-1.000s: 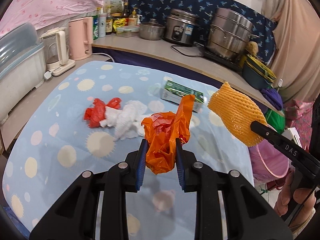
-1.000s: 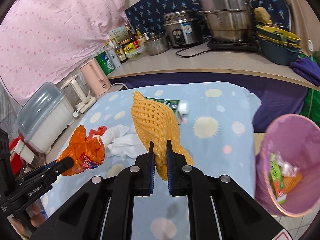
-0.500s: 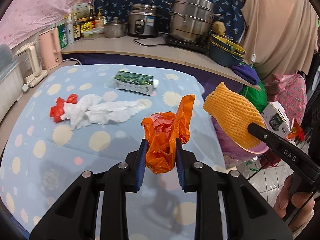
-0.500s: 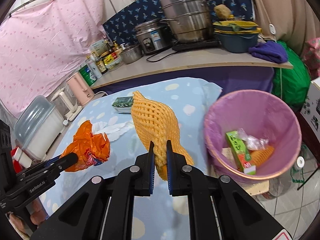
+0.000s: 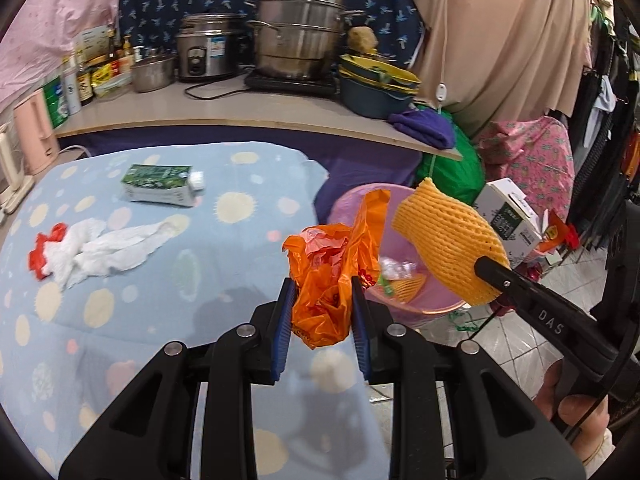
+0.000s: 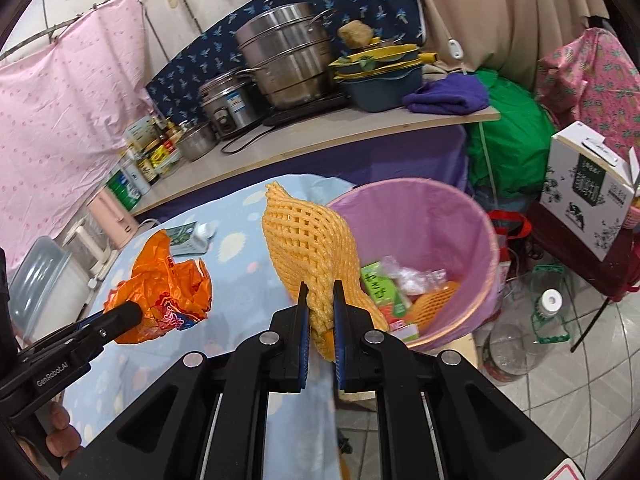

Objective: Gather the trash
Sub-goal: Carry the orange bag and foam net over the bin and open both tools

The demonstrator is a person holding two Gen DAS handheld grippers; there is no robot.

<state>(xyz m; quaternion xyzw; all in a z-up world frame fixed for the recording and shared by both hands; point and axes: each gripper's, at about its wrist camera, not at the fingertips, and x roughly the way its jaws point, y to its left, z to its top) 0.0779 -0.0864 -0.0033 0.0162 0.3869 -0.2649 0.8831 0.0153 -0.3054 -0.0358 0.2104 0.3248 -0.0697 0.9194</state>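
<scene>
The blue dotted tabletop (image 5: 168,292) sits before a cluttered kitchen shelf. My left hand-held gripper (image 5: 322,312) pinches a crumpled orange plastic bag (image 5: 332,276); my right hand-held gripper (image 6: 320,308) is clamped on a yellow foam net (image 6: 312,248), both beside the pink bin (image 6: 452,216). Left lying: one green carton (image 5: 160,184), one white tissue wad (image 5: 108,248), one red scrap (image 5: 40,252).

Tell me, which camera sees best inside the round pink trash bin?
The right wrist view. The round pink trash bin opens wide there, showing a green carton, clear plastic wrapper and orange netting inside. In the left wrist view, the crumpled orange plastic bag and yellow foam fruit net hide most of it.
</scene>
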